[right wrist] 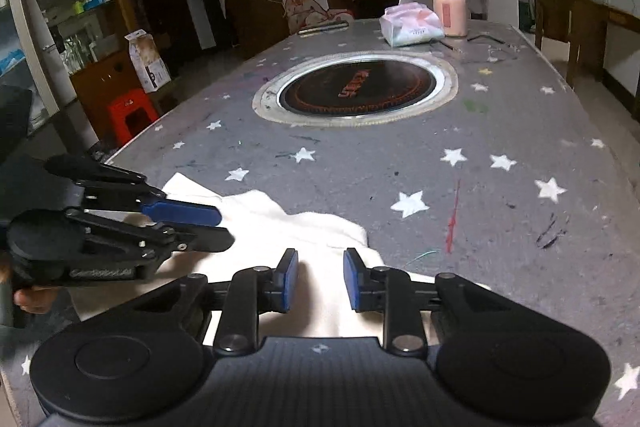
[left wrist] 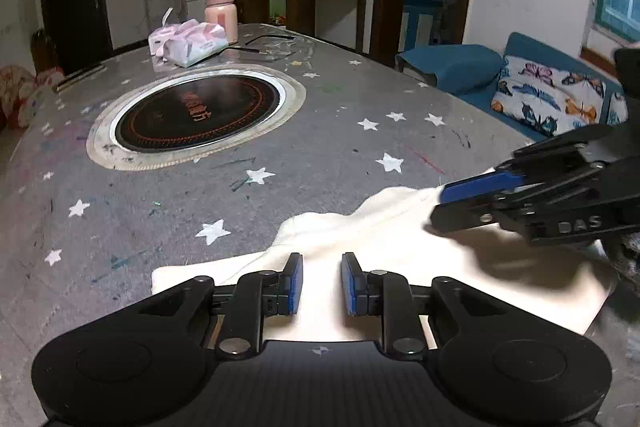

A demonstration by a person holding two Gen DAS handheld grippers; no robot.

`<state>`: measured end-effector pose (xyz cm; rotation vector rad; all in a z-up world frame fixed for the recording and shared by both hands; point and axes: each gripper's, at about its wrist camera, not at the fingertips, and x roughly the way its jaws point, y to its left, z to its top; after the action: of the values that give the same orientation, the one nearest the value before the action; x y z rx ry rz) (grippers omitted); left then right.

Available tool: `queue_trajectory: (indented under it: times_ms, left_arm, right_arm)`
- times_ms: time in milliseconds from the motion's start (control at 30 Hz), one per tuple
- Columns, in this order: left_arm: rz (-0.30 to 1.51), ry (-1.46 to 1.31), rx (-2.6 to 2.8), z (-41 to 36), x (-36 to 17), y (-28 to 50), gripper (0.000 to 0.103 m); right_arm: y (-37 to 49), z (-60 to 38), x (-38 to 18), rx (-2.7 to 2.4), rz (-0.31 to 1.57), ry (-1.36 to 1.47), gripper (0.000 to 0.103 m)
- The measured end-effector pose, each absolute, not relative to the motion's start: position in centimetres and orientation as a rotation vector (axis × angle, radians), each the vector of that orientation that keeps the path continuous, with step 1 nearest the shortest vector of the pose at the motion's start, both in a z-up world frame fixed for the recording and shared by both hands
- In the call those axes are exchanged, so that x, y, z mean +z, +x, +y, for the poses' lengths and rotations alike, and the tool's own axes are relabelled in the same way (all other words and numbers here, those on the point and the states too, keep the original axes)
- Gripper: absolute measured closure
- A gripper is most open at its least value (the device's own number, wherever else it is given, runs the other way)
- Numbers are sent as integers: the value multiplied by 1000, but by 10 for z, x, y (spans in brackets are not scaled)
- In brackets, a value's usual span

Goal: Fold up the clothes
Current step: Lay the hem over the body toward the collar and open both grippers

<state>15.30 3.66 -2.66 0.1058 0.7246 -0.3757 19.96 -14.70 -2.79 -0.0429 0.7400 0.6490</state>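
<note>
A cream-white garment (left wrist: pixel 372 247) lies bunched on the near edge of the grey star-patterned tablecloth (left wrist: pixel 320 147); it also shows in the right wrist view (right wrist: pixel 280 239). My left gripper (left wrist: pixel 322 279) hovers over the garment's near side, jaws open and empty. It appears from the side in the right wrist view (right wrist: pixel 224 227). My right gripper (right wrist: pixel 320 277) is open and empty over the garment's right part. It appears in the left wrist view (left wrist: pixel 436 205) above the cloth's far right edge.
A round black induction cooktop (left wrist: pixel 196 115) is set into the table's middle. A tissue pack (left wrist: pixel 188 43) and a pink bottle (left wrist: pixel 220 13) stand at the far end. A blue sofa with a patterned cushion (left wrist: pixel 548 95) is on the right. A red stool (right wrist: pixel 132 113) stands left of the table.
</note>
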Motion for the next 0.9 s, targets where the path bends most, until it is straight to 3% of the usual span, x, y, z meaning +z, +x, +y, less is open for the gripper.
queue_trajectory:
  times_ms: [200,333,467,600,900]
  left_arm:
    - [719,73,-373,39,-27,153,75]
    - [704,90,-364,37,-23,148,57]
    - [670,88,-380,34,-14,135,56]
    - [636,96,-415,28,-6,108,56]
    - [578,167,-465,13,-7,42,56]
  right_arm:
    - [195,-163,-37,623,765,-49,80]
    - [185,-174,-28,623,734,-18,80]
    - [163,-178,-15,648,701,-51,77]
    - [137,-174,-10,674,680,-129,65]
    - [91,-149,-13,713,588,-285,64]
